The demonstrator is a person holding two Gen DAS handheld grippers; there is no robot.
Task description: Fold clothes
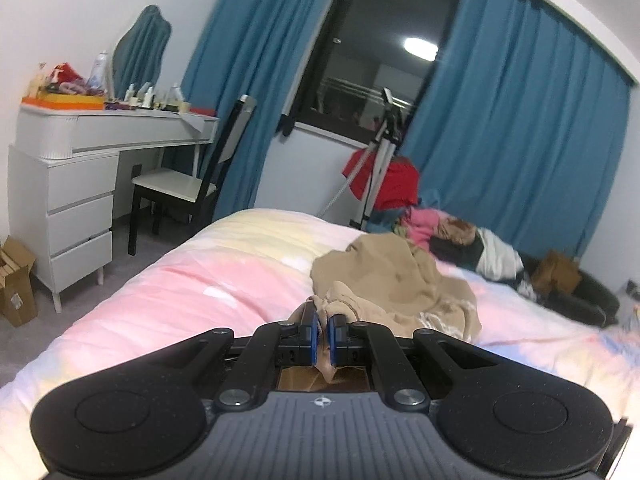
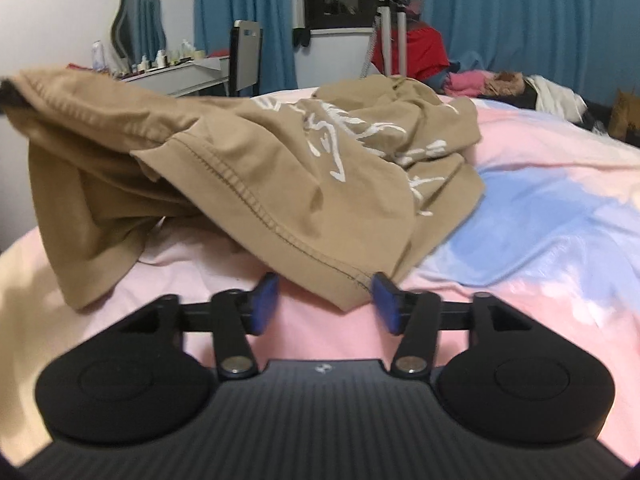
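Cloth is pinched in my left tool [image 1: 323,330] at the lower middle of the left wrist view: its blue pads are closed tight on a bunched edge of the tan shirt [image 1: 394,280], so that I have one anchored corner to pull the garment flat from. In the right wrist view my right tool [image 2: 325,304] sits low in the frame with its pads spread wide, one on each side of the shirt's stitched hem corner [image 2: 344,280]. The pads are not pressing the cloth, so nothing is held there. I judge this wide stance is meant to let the hem slide in between them for a second grip.

Beyond the tools, the shirt lies crumpled on the pink and blue bed [image 2: 540,216], white print facing up, one part lifted toward the upper left of the right wrist view. It is not folded yet; spreading it comes first.

Farther back, at the right of the left wrist view, a pile of other clothes [image 1: 460,236] waits at the bed's far edge, well apart from the shirt.
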